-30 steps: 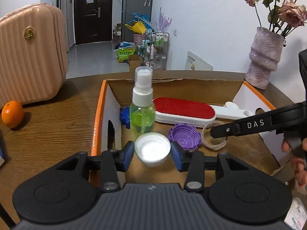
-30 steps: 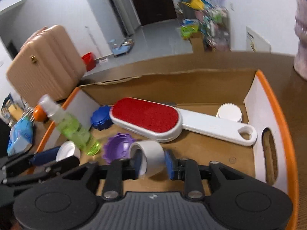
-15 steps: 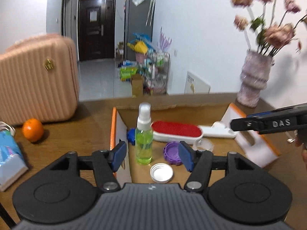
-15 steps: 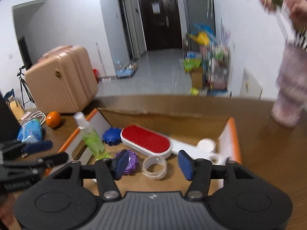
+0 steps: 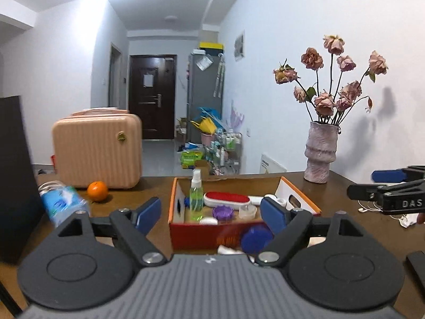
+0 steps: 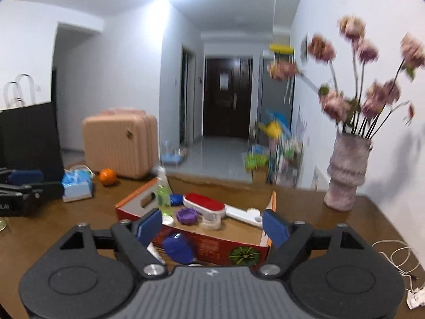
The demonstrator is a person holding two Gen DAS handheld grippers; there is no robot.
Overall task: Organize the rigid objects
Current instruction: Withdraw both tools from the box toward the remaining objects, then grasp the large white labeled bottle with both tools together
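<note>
My left gripper point(image 5: 209, 214), jaws opening and empty, faces the cardboard box point(image 5: 212, 235) holding a green spray bottle point(image 5: 196, 199).

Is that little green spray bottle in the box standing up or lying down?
Standing upright. The green spray bottle stands on its base at the left end of the cardboard box, its white nozzle pointing straight up.

text: "DAS" in white on the black arm of the right gripper point(image 5: 382, 186), far right of the left gripper | text: partial "LAI" on the left gripper point(image 6: 34, 183), far left of the right gripper | box print: unreadable
</note>
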